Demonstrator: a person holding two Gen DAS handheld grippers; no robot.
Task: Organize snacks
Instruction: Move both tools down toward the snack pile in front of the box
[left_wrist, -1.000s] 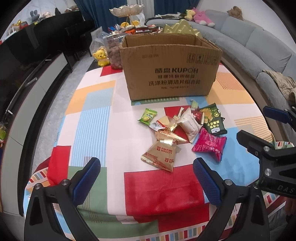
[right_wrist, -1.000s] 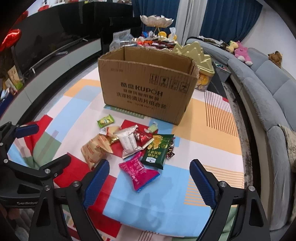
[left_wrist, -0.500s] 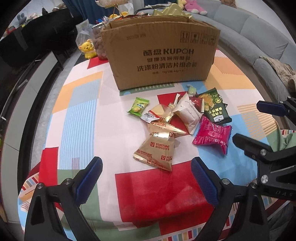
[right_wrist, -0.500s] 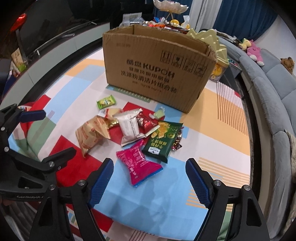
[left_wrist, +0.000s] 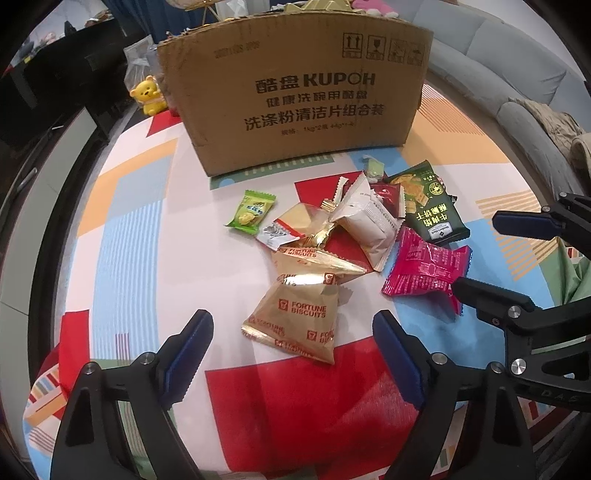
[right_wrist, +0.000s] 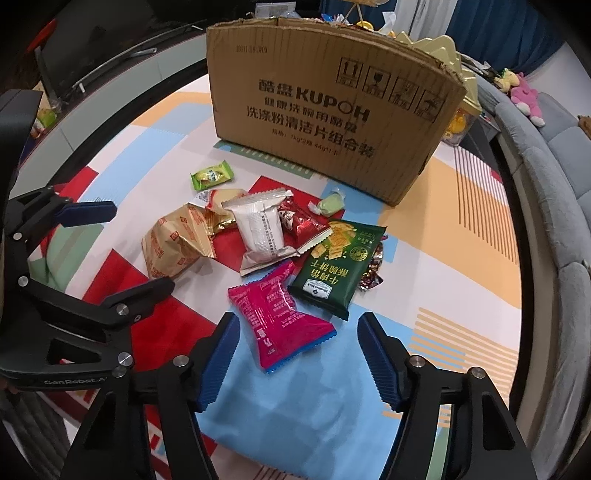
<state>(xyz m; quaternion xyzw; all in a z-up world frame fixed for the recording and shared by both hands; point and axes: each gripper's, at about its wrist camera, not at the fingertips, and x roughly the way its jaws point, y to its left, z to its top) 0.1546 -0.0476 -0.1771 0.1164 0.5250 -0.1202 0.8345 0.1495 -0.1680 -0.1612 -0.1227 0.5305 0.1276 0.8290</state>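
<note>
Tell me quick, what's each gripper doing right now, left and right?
Left gripper: open, jaws just been closing, holding nothing, above the gold Fortune Biscuits packet.
Right gripper: open, jaws just been closing, holding nothing, above the pink foil snack packet.

- Left wrist view looks steeply down along its own fingers (left_wrist: 192, 354) at the patterned tablecloth (left_wrist: 122, 236), close above the gold biscuit packet (left_wrist: 299, 317)
- Right wrist view looks down likewise, close over the pink packet (right_wrist: 280, 317)
- Both share the snack pile and the cardboard box (left_wrist: 295, 92) behind; each catches the other gripper at its edge
</note>
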